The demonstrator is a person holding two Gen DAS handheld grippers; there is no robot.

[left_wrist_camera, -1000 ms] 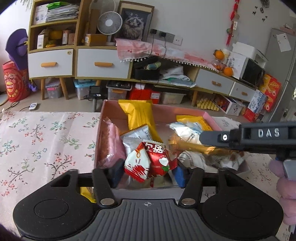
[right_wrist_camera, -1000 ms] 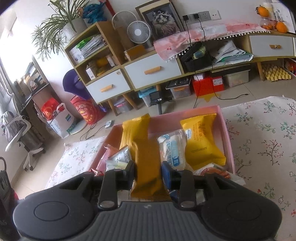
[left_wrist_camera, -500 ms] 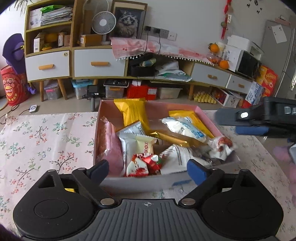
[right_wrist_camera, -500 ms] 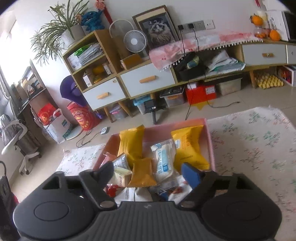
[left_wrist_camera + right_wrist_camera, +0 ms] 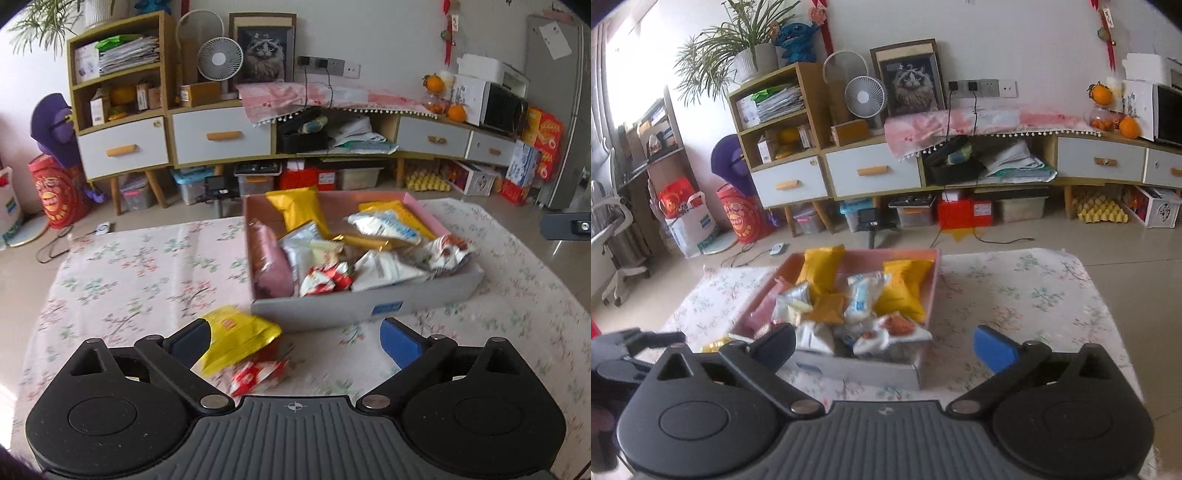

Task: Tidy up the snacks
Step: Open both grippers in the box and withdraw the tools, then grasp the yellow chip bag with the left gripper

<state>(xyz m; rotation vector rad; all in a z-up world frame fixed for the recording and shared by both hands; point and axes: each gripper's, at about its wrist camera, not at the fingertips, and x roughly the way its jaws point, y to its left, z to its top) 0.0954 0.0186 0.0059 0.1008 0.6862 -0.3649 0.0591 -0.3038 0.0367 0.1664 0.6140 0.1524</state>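
A pink-lined box (image 5: 364, 304) (image 5: 849, 369) holds several snack packets: yellow ones (image 5: 295, 212), a white-blue one (image 5: 384, 225), a pink one (image 5: 271, 266), a red-white one (image 5: 325, 282) and a gold one (image 5: 827, 308). On the floral cloth in front of the box lie a yellow packet (image 5: 236, 338) and a red-white packet (image 5: 255, 374), just below my left gripper (image 5: 293, 339). Its jaws are opening and hold nothing. My right gripper (image 5: 884, 347) hangs before the box's near right corner, jaws opening, nothing between them.
The floral tablecloth (image 5: 147, 269) stretches left of the box and also right of it (image 5: 1034, 295). The right gripper's side (image 5: 569, 225) shows at the right edge, the left gripper (image 5: 628, 350) at the lower left. Cabinets and floor clutter stand beyond the table.
Both grippers opened: the left let go of the red-white packet, the right of the gold packet, both now in the box. Both pulled back and up from the box.
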